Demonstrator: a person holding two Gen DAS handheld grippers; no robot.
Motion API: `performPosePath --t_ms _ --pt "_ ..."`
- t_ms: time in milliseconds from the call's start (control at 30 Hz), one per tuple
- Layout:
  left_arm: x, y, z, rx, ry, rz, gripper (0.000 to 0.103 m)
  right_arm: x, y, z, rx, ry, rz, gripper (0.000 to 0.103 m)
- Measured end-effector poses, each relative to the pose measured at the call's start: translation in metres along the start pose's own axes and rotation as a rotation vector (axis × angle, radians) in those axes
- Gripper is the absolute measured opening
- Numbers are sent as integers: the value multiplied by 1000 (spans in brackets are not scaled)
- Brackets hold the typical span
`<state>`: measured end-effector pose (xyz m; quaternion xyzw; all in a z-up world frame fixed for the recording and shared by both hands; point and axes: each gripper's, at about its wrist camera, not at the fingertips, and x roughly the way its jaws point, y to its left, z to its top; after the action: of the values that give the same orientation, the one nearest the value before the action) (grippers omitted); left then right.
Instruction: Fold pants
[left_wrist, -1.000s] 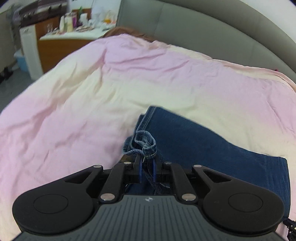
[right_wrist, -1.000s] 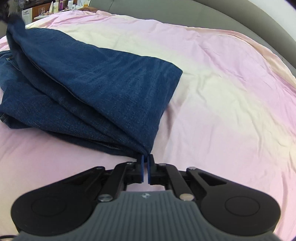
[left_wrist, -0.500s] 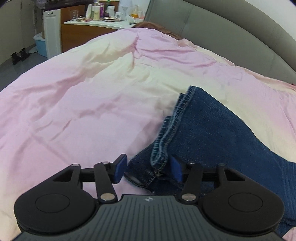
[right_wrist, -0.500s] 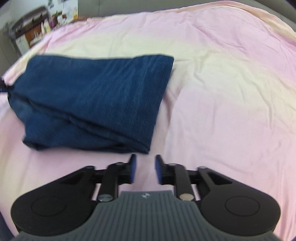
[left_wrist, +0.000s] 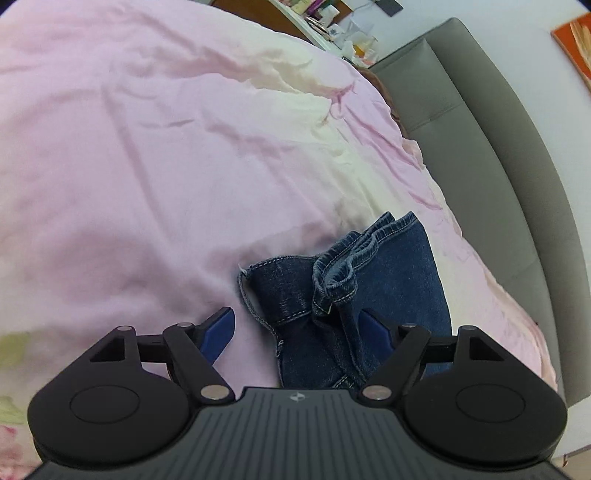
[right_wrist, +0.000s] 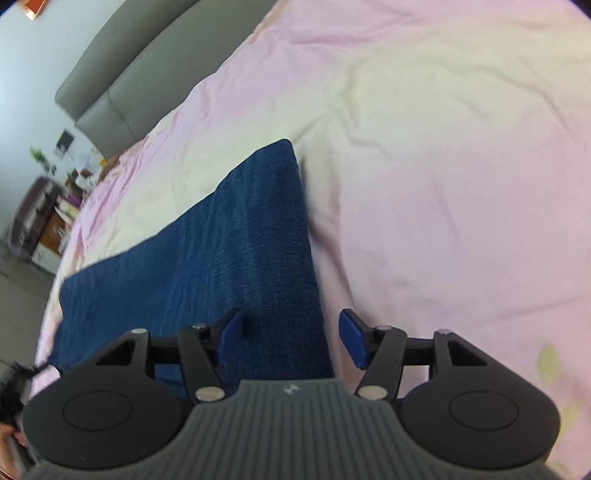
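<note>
The folded dark blue jeans lie on the pink and cream bedspread. In the left wrist view their hem and seam ends bunch up between the fingers of my left gripper, which is wide open and holds nothing. In the right wrist view the jeans show as a flat folded slab. My right gripper is open and empty, hovering over the slab's near right edge.
A grey padded headboard runs along the far side of the bed. A cluttered wooden dresser stands beyond the bed's corner. The bedspread stretches wide to the right of the jeans.
Both grippers let go of the jeans and opened wide. Both have tilted and shifted, and the jeans now lie folded on the bed.
</note>
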<state>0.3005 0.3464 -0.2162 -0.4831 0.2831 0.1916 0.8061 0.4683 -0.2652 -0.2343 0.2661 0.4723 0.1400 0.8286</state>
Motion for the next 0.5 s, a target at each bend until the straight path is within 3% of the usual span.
performPosePath --t_ms 67,133,200,300,367,500 --pt "10 2 -5 -29 -19 -10 77 13 -9 0 77 -2 60 56" --pt "15 2 -11 -50 -39 -29 59 25 -16 -2 147 13 103 56" --pt "16 -4 -15 -40 -69 0 49 32 -19 -5 193 17 123 46" --pt "13 -17 -18 11 -96 28 36 27 -9 -3 149 28 92 24" --pt "7 -29 -19 62 -108 44 33 13 9 1 100 13 67 15" --pt "-11 -44 -23 84 -111 37 29 -27 51 20 25 -68 40 12"
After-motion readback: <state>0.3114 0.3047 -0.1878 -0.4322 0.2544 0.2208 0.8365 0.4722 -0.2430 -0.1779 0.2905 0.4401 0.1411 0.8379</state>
